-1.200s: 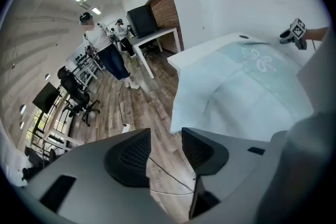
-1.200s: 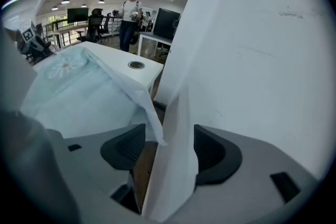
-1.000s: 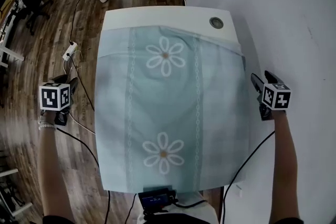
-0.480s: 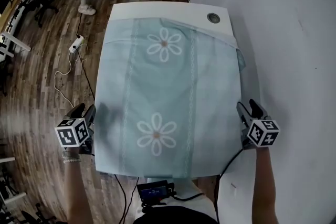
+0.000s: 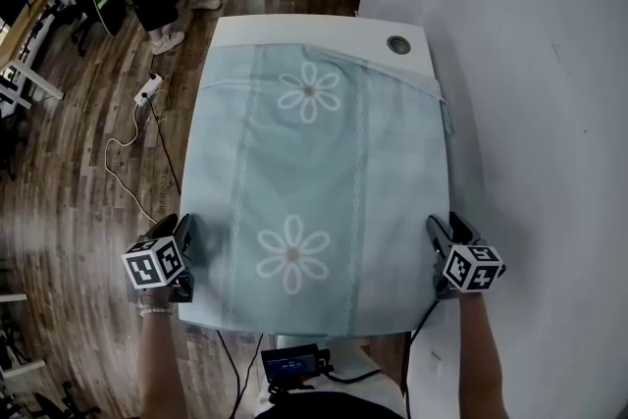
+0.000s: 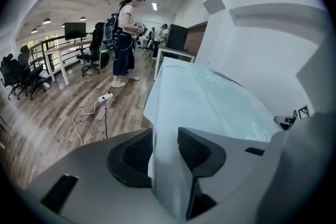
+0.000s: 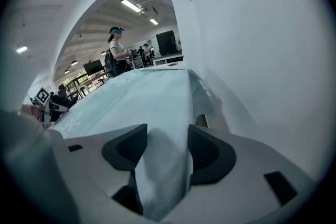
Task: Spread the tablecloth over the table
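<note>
The tablecloth [image 5: 314, 182] covers the table [image 5: 324, 26] except for a bare strip at the far edge. At the table's near corners, the left gripper [image 6: 165, 149] and right gripper [image 7: 168, 147] each straddle a hanging hem. Their jaws have just been closing but are still apart, not yet pinching. It is probably best to clamp both hems firmly, then pull evenly to keep the cloth square.

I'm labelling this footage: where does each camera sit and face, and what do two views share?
Head view: head-mounted, steeply down onto the tablecloth; forearms, left gripper, right gripper show.
Left gripper view: on it, along the table's left side; its jaws, just closing, flank the tablecloth's edge.
Right gripper view: likewise, along the wall side, jaws closing too.
Both gripper views share a standing person.
</note>
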A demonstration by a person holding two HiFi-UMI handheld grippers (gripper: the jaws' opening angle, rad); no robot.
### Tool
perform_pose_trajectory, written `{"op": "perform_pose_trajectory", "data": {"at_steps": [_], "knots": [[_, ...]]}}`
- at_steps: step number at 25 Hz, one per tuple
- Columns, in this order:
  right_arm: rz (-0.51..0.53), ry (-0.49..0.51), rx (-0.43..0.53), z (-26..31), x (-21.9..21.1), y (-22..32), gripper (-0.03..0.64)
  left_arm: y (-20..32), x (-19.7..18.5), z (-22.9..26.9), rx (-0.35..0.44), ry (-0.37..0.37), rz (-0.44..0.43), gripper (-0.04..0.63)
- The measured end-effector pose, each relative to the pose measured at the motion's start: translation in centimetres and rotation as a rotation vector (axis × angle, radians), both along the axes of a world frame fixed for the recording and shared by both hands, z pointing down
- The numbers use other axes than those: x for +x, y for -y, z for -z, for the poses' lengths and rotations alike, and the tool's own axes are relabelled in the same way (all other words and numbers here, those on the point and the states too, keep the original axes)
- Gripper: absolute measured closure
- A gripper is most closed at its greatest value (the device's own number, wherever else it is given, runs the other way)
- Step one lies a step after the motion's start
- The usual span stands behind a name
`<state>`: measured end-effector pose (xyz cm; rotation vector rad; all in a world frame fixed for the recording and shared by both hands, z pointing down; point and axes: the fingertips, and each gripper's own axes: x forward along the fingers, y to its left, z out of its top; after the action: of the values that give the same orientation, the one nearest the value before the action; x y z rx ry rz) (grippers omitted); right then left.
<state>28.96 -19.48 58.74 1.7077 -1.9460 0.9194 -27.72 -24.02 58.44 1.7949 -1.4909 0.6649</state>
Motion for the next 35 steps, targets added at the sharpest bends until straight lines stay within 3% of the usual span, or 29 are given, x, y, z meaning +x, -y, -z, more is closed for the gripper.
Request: {"op": "perform_pose_trajectory", "data": {"at_steps": [2, 11, 35], "knots": [[-0.018, 0.008, 0.010, 0.0, 0.0, 0.0, 0.356, 0.0, 0.3, 0.1, 0.025, 0.045, -0.016, 0.465], [-0.038, -0.027, 0.016, 0.4, 0.5, 2.3, 0.365, 2.6, 0.7, 0.5, 0.055, 0.107, 0.021, 0.469], [-0.038, -0.083, 0.049, -0.8, 2.7, 16.0, 0.370, 16.2, 2.8, -0.5, 0.087, 0.097, -0.012, 0.474]]}}
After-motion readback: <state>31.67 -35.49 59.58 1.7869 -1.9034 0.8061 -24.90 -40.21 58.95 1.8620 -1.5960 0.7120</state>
